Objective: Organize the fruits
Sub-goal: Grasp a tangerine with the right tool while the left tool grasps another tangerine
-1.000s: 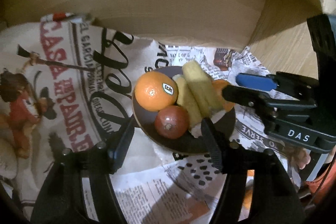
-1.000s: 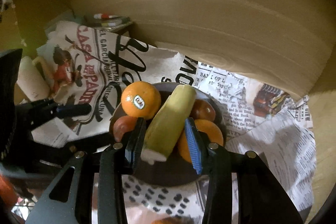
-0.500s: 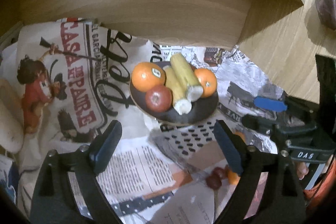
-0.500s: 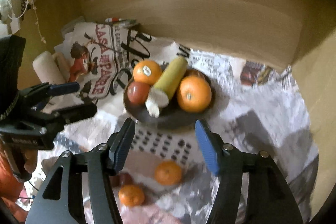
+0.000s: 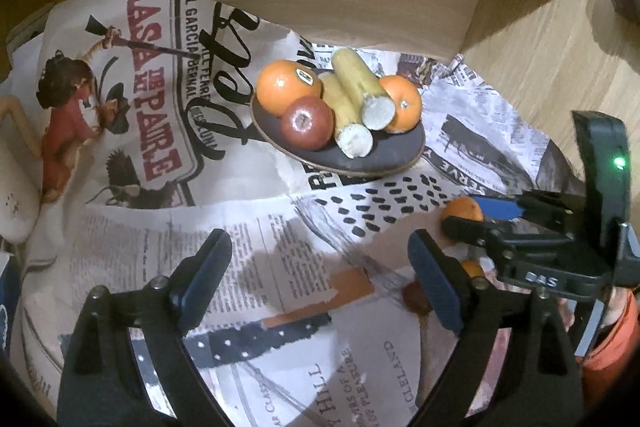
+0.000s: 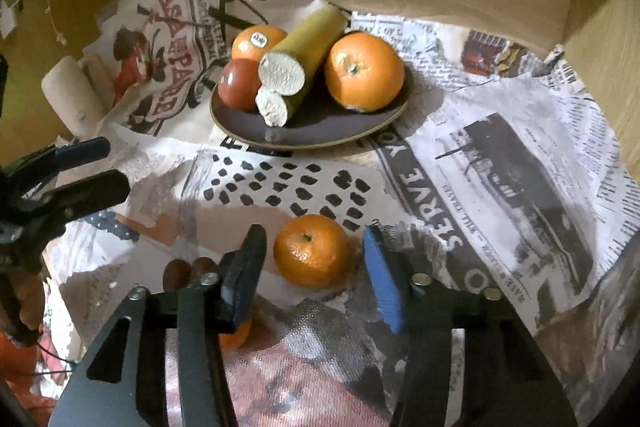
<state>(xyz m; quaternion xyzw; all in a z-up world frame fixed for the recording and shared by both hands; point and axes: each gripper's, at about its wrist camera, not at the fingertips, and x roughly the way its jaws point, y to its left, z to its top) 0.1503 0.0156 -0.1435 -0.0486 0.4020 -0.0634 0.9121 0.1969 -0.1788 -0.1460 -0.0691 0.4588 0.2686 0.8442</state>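
Mandarin point(image 6: 312, 251) lies loose on the newspaper point(image 6: 500, 163), short of the plate point(image 6: 320, 135) | your right gripper point(image 6: 314, 271) straddles it, jaws just closing, pads clear | left gripper point(image 5: 320, 279) released, empty | next: clench squarely, lift to plate.

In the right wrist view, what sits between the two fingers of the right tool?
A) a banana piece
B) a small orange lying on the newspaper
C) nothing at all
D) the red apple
B: a small orange lies on the newspaper between the fingers of the right tool, gaps showing on both sides, while the apple and banana pieces rest on the dark plate farther off.
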